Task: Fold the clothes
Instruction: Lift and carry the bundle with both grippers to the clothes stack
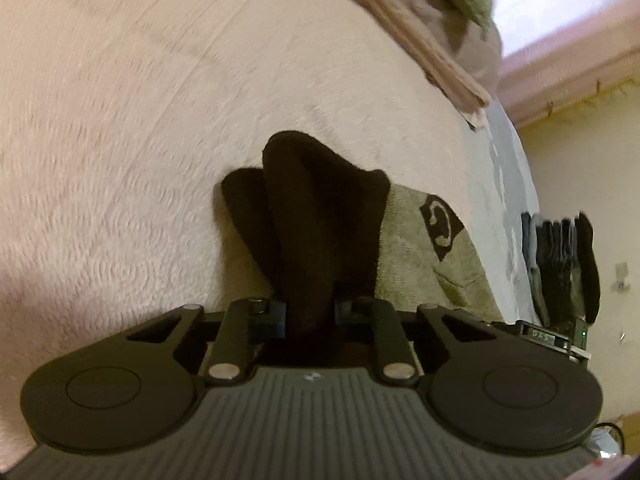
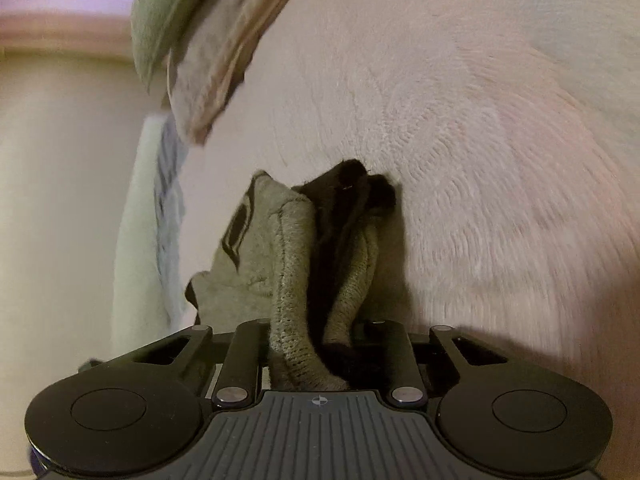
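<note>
Left wrist view shows the left tool (image 1: 310, 312) clamped on the black end of a sock (image 1: 316, 216), the dark knit bunched up between its jaws and fanning out ahead of them. Beyond the black part the sock runs olive, with a dark logo patch, and it hangs just over a pale fleecy blanket (image 1: 140, 100) on what looks like a bed — whether its far edge touches the blanket I cannot tell. A row of dark socks (image 1: 560, 264) sits well apart at the right edge, and a pile of folded cloth (image 1: 440, 40) lies at the top.

Right wrist view has the right tool (image 2: 316, 340) clamped on the olive ribbed cuff of the sock (image 2: 288, 248), with some black fabric caught in the same bite. So the sock is held at both ends, slack and crumpled between the two tools.

It will handle as a light, limp thing — no stiffness at all, so it sags and twists wherever it is not held. The knit is grippy, not slippery, and nothing about it is fragile. Best hold is at the cuff and the toe, as now; both bites look thick and gathered, so I judge the sock needs pulling straight before it will lie flat for a fold.
</note>
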`<state>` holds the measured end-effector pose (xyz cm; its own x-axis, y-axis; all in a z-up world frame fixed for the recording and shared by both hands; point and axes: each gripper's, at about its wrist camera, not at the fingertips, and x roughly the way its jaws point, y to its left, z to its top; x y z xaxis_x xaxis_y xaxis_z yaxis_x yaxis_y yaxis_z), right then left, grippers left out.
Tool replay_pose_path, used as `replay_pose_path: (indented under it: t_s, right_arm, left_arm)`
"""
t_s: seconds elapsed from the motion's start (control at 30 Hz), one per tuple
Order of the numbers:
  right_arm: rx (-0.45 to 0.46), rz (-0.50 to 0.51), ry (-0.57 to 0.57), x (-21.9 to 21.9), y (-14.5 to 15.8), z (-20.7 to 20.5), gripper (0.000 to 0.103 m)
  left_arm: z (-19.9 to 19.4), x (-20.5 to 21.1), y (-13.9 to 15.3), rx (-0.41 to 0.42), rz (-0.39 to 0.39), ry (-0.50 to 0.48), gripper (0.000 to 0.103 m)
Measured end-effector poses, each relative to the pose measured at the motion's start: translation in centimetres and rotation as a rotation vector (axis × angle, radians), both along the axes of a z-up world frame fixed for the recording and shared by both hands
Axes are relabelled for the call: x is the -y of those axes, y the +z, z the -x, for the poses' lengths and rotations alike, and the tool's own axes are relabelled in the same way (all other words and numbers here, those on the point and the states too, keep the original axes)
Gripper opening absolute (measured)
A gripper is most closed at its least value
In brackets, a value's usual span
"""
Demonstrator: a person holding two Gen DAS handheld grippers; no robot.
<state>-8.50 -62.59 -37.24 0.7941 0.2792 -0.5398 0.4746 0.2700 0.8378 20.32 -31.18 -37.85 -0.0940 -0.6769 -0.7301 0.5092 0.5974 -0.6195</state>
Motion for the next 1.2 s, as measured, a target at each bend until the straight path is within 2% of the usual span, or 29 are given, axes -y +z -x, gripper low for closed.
replay_pose_path:
  t_s: [0.1, 0.2, 0.37, 0.53, 0.7, 0.83, 0.93, 1.2]
  right_arm:
    - [-0.008, -0.006, -0.076, -1.8, 1.4, 1.9, 0.017]
    - [-0.012, -0.023, -0.156, -3.8, 3.8, 4.7, 0.017]
    - [-0.006, -0.022, -0.267, -6.2, 9.3, 10.0, 0.017]
    - [0.012, -0.007, -0.380, -6.2, 14.8, 15.7, 0.017]
    - [0.043, 0.072, -0.469, -3.4, 20.6, 21.2, 0.017]
    - [0.057, 0.119, -0.543, 1.0, 24.0, 26.5, 0.017]
    - [0.054, 0.147, -0.567, 6.1, 26.3, 31.0, 0.017]
    - [0.056, 0.239, -0.536, 25.8, 31.8, 39.9, 0.017]
  left_arm:
    - [0.6, 0.0, 2.2, 0.021, -0.005, -0.022, 0.014]
    - [1.6, 0.6, 4.9, 0.034, -0.043, -0.065, 0.014]
    - [4.4, 1.6, 10.3, 0.046, -0.072, -0.165, 0.014]
    - [8.7, 4.6, 16.0, 0.087, -0.043, -0.269, 0.014]
    - [13.8, 10.4, 20.7, 0.119, 0.023, -0.370, 0.014]
    - [18.9, 16.5, 23.3, 0.136, 0.085, -0.447, 0.014]
    - [23.3, 22.0, 24.5, 0.121, 0.121, -0.479, 0.014]
    - [34.6, 40.2, 27.6, 0.099, 0.207, -0.463, 0.014]
